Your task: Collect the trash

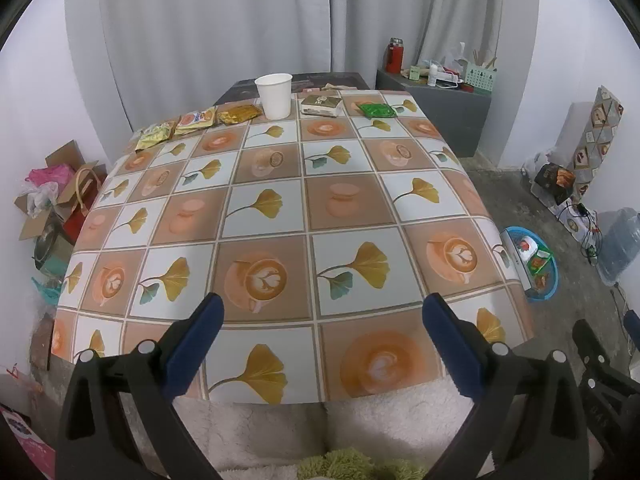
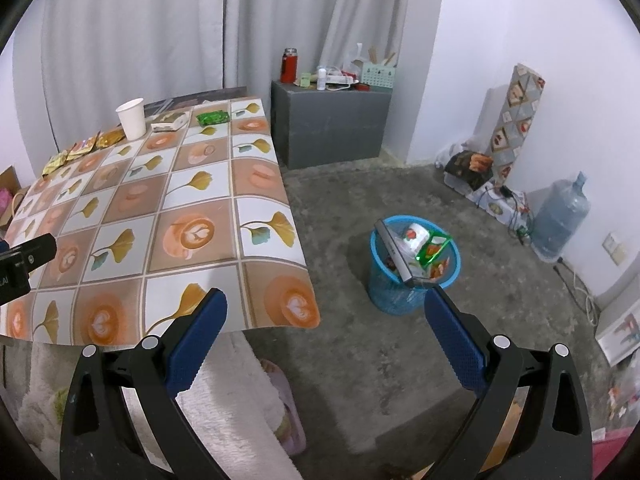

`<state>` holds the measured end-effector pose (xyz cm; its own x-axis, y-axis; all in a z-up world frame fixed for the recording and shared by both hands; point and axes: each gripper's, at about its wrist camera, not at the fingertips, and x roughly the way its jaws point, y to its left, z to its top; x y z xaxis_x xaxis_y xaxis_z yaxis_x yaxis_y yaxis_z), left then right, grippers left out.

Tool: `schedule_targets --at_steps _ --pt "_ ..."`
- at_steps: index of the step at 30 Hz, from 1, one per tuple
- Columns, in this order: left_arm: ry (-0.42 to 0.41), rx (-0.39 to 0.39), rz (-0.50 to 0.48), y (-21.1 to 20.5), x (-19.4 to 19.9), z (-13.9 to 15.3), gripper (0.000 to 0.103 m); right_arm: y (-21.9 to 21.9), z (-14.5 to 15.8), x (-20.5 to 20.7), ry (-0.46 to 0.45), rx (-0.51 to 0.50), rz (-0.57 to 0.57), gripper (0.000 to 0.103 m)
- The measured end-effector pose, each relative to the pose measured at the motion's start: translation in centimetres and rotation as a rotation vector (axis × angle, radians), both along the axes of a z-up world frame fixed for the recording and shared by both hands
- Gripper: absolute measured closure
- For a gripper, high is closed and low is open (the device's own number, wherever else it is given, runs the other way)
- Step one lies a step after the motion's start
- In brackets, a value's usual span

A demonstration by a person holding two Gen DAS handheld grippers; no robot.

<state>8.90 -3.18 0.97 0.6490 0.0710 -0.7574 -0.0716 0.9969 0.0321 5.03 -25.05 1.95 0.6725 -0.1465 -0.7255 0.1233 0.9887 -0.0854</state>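
Right claw (image 2: 325,308) view alone shows whole bin (image 2: 412,280).

No full word reads anywhere. On the black body of the left tongs (image 2: 16,270), at the edge of the right wrist view, stand white letters, seemingly "AI", cut off. Print on the snack packets (image 1: 192,120) is too blurred.

Left gripper (image 1: 322,312): black plastic frame, blue ribbed finger pads (image 1: 196,344), silver pivot screws; right gripper (image 2: 326,308): identical build, blue textured pads (image 2: 454,344), silver screws, black arms.
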Motion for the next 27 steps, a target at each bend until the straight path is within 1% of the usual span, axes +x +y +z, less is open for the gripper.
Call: schedule_targets --at_steps 27 --pt "0.001 -0.008 -0.006 -0.56 -0.11 0.22 0.006 -0.46 0.22 -0.03 0.000 0.000 0.000 0.008"
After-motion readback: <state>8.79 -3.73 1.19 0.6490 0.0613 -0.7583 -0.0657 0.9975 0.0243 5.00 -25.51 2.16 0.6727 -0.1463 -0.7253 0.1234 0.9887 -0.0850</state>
